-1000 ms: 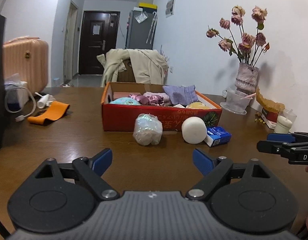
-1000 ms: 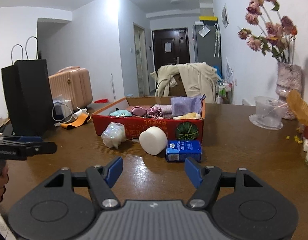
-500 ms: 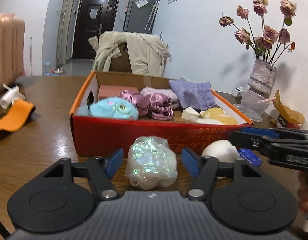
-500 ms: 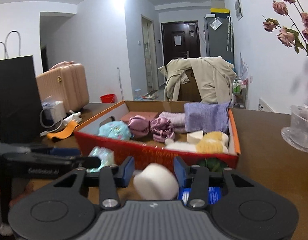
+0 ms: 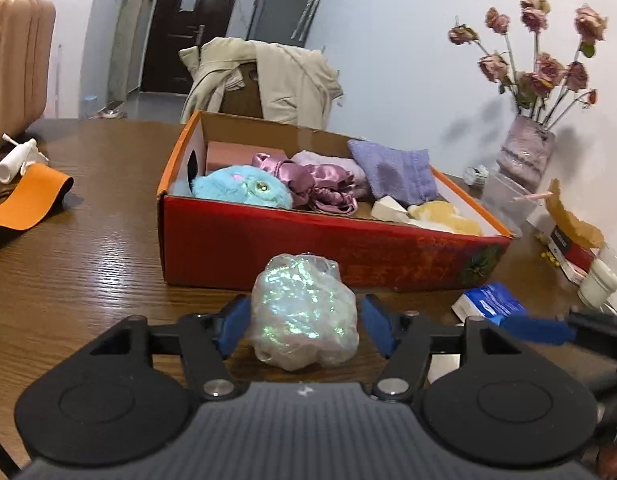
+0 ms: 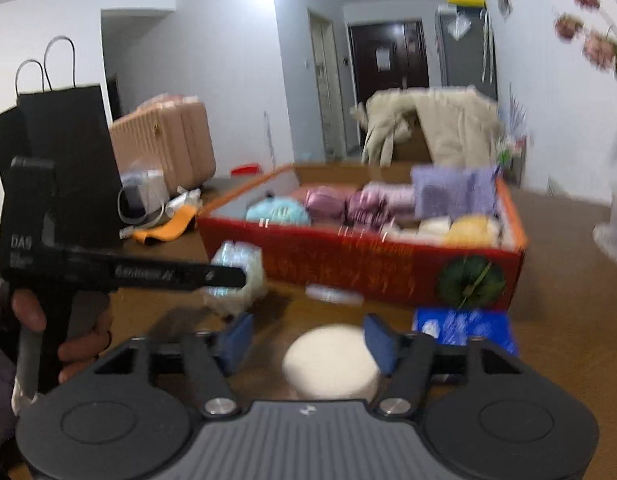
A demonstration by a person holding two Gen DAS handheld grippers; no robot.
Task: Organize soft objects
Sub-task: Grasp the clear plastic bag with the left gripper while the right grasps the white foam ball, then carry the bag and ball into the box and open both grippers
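Filling the lower half of both views, the wooden table point(image 5: 88, 264) carries the red box point(image 5: 292, 244) across the middle of the frame, already holding a blue plush, satin scrunchies, a purple cloth and pale sponges. Just in front of its near wall, lower centre of the left view, sits the iridescent bundle point(image 5: 304, 312), squarely between the spread pads of the left gripper point(image 5: 304, 320); the pads stand close at either side without visibly squeezing it. It looks roughly round, a little taller than wide, so I'd judge no axis matters for the pinch. In the blurred right view the right gripper point(image 6: 308, 338) is likewise spread around the white round sponge point(image 6: 332, 360) at lower centre, its right pad at the sponge's edge, more gap on the left. Each hand is nearer its own piece. The blue packet point(image 6: 464, 330) lies just right of the sponge, crowding that side; above the box there is open room
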